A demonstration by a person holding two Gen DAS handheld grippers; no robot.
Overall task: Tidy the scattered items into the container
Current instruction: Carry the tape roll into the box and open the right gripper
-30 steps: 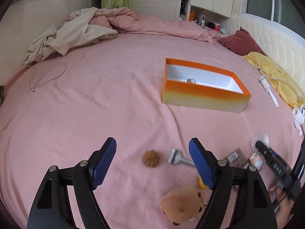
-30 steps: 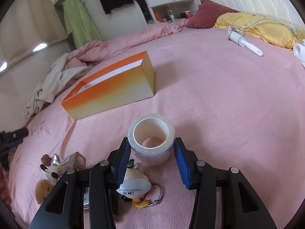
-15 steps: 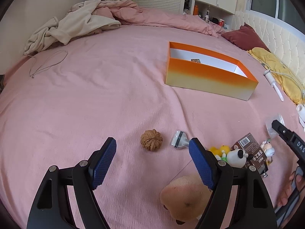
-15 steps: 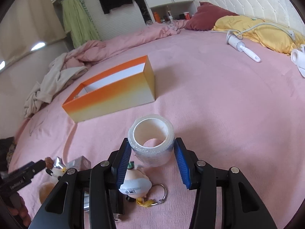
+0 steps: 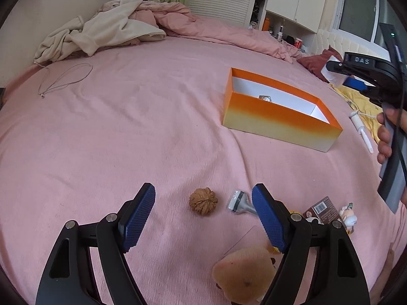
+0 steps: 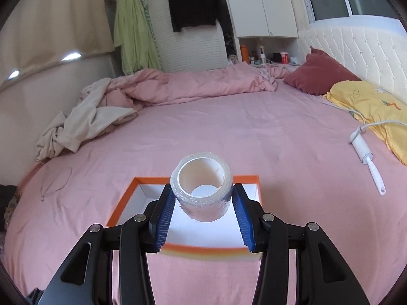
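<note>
Roll of clear tape (image 6: 202,186), pale core, wrinkled wrap, clamped in the right tool (image 6: 202,209) above the orange box (image 6: 122,200); left tool (image 5: 203,218) wide and empty over a walnut (image 5: 203,200); pink bed (image 6: 229,132), white cupboards (image 6: 259,5) behind.

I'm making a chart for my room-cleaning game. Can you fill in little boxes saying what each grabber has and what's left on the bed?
right gripper: shut on the tape roll, held above the orange box
left gripper: open, holding nothing
nearest to left gripper: walnut, razor
in the box: one small item, too small to name
bed: pink sheet
</note>
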